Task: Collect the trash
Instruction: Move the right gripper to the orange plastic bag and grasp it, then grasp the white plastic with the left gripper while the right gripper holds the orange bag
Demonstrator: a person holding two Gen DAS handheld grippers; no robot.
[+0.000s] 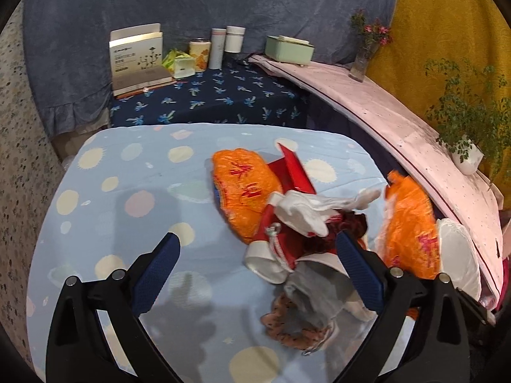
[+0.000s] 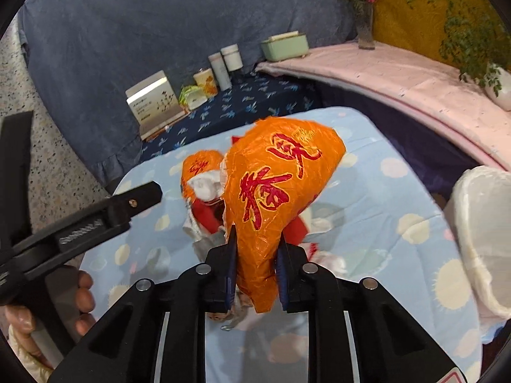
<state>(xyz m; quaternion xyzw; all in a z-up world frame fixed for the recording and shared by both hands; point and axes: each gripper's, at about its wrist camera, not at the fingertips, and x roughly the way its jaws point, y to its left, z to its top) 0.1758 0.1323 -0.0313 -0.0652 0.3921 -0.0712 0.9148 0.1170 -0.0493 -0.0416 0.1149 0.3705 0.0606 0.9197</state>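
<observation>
A pile of trash lies on the light blue dotted tablecloth [image 1: 127, 198]: an orange wrapper with red characters [image 1: 242, 185], red paper [image 1: 293, 169], crumpled white tissue [image 1: 306, 210], a white cup [image 1: 265, 261] and grey and brown scraps [image 1: 300, 312]. My left gripper [image 1: 258, 249] is open and empty, hovering just before the pile. My right gripper [image 2: 255, 239] is shut on a second orange wrapper [image 2: 281, 175] and holds it above the table; it also shows in the left wrist view [image 1: 412, 223]. A white-lined trash bin [image 2: 482, 229] stands at the table's right edge.
Behind the table is a dark blue patterned surface [image 1: 223, 95] with a white box [image 1: 137, 57], tins and bottles [image 1: 220, 44] and a green box [image 1: 287, 49]. A pink shelf [image 1: 399, 111] at the right holds a flower vase [image 1: 364, 57] and a potted plant [image 1: 463, 127].
</observation>
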